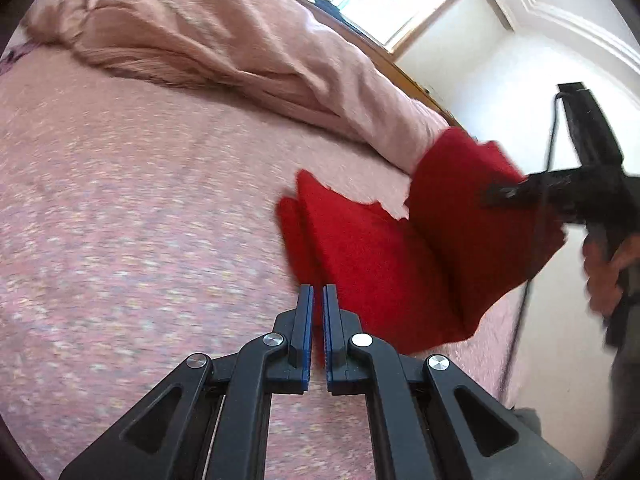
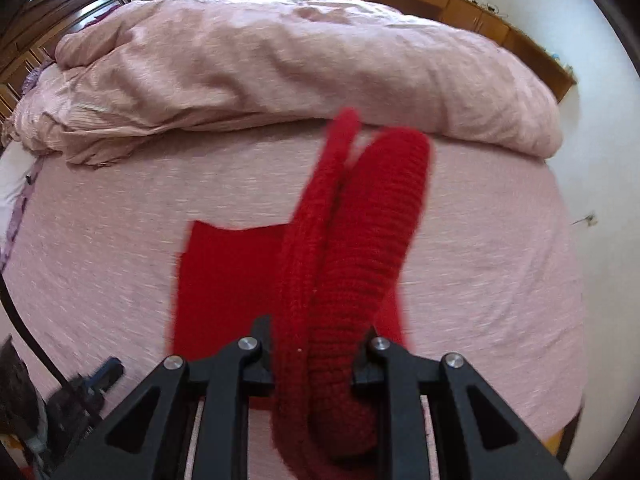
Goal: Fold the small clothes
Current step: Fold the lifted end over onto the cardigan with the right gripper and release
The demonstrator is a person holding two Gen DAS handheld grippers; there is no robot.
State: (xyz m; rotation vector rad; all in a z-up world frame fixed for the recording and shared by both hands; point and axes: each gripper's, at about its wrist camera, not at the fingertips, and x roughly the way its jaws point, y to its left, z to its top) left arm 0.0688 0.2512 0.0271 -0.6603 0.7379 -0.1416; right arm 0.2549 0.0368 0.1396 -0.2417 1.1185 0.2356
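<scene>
My right gripper [image 2: 314,360] pinched the red knit garment [image 2: 360,240]; left gripper [image 1: 319,300] nearly closed, seemingly on its edge, above the bed [image 1: 140,200].

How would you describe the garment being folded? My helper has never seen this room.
On the pink speckled bedsheet, in front of the bunched pale pink duvet, lies a bright red knitted garment. The right gripper lifts one ribbed edge; it is the only red thing there.
</scene>
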